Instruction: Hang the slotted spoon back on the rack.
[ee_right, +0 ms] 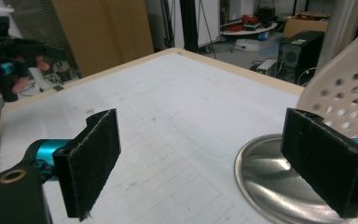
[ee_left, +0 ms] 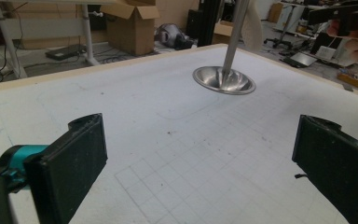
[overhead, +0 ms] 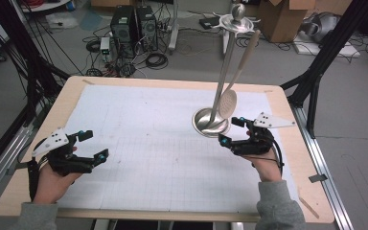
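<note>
- My right claw (overhead: 232, 131) sits just beside the stand (overhead: 212, 122) on the desk (overhead: 38, 143) — its jaws are spread wide and hold nothing.
- The skimmer (overhead: 228, 102) hangs from the stand's top disc, handle sloping up and away from me, perforated head low, just above the round steel base.
- So its long axis runs steeply — close to upright, leaning along the pole — and the head lies just ahead of the right claw and slightly to its left.
- In the right gripper view the skimmer head (ee_right: 340, 100) rises directly behind the right-hand jaw, with the stand's base (ee_right: 261, 177) below and between the jaws; the head is not yet between the pads.
- My left claw (overhead: 90, 145) is well apart, at the near left of the desk, jaws also wide and empty; in the left gripper view the stand (ee_left: 223, 80) shows far ahead across bare paper.
- I judge the right hand is the one to take it: nearer by far, and already facing the head.
- The move turns on swinging the claw so the flat head or the lower handle falls between the pads, then lifting along the handle's slope to clear the hook.
- The risk I see is nudging the base and tipping the stand.
</note>
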Available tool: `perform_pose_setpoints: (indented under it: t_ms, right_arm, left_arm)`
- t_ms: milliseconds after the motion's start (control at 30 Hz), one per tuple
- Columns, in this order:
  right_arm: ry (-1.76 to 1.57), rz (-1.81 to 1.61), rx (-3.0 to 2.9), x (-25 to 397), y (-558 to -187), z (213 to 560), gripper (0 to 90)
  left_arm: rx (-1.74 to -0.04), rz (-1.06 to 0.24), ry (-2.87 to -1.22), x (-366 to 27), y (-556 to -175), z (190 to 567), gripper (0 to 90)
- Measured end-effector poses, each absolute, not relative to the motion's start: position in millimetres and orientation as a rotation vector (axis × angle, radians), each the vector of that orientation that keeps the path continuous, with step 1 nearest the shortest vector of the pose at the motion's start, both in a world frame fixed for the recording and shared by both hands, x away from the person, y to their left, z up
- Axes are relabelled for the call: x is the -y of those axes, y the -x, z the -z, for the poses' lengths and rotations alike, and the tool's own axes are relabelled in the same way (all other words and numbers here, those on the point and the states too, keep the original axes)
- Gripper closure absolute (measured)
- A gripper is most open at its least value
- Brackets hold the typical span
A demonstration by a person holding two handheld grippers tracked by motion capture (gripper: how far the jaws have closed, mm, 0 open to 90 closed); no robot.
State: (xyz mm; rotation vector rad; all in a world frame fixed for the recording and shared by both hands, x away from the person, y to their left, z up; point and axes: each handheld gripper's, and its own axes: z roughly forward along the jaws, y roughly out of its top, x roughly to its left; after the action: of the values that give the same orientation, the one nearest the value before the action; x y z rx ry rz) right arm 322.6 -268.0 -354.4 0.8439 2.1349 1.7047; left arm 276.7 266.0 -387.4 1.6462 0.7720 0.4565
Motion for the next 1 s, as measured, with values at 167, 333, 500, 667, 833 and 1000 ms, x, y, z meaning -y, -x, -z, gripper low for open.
perform_pose_setpoints:
  t_ms: [167,333,500,667,833,1000]
  right_arm:
    - [-0.833,-1.699,-2.159,269,-315,363,11.1]
    - [-0.822,-1.689,-2.123,274,-307,368,12.5]
    - [-0.856,-1.698,-2.072,283,-303,372,12.8]
    - [-0.893,-1.703,-2.055,292,-299,376,11.8]
    - [-0.910,-1.691,-2.073,298,-295,382,11.5]
    - [-0.964,-1.674,-2.085,312,-291,390,11.4]
  left_arm:
    - [-0.785,-0.443,-1.651,-266,-279,392,3.5]
    - [-0.777,-0.449,-1.637,-268,-277,389,3.5]
    - [-0.785,-0.456,-1.628,-274,-276,388,3.5]
    - [-0.790,-0.464,-1.607,-280,-275,387,3.5]
    - [-0.794,-0.466,-1.607,-283,-275,388,3.5]
    - [-0.808,-0.470,-1.602,-288,-277,390,3.5]
